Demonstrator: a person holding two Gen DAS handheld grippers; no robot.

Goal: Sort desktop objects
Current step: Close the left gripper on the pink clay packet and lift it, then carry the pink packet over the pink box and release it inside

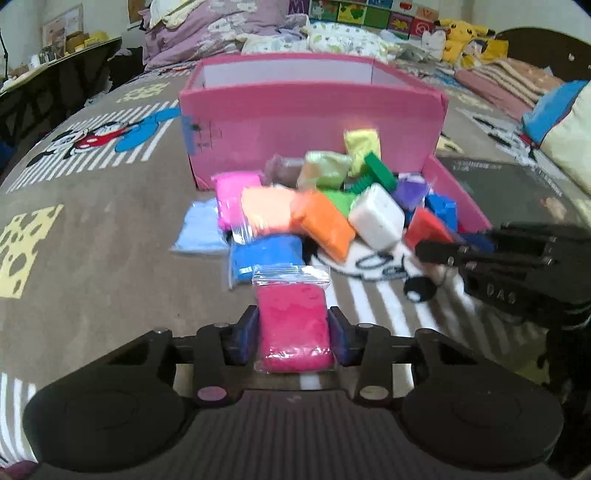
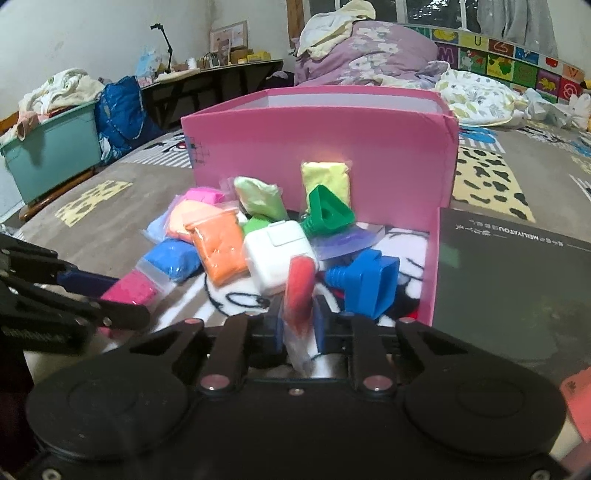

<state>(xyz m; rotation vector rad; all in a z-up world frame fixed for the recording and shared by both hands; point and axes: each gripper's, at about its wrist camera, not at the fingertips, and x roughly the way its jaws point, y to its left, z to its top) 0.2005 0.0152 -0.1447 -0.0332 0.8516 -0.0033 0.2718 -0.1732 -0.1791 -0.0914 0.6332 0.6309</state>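
My left gripper (image 1: 293,332) is shut on a magenta clay bag (image 1: 293,328), held just in front of a pile of coloured clay bags (image 1: 317,218). It also shows in the right wrist view (image 2: 127,290). My right gripper (image 2: 298,321) is shut on a red clay bag (image 2: 300,291); this gripper shows at the right of the left wrist view (image 1: 439,254). The pile holds a white charger block (image 2: 277,254), a green toy bolt (image 2: 327,214) and a blue toy bolt (image 2: 367,280). A tall pink box (image 2: 317,140) stands behind the pile.
A low pink lid wall (image 2: 428,273) borders the pile on the right, with a dark booklet (image 2: 509,280) beyond it. A teal bin (image 2: 51,162) stands at far left. Bedding and pillows (image 1: 258,29) lie behind the box on the patterned blanket (image 1: 92,236).
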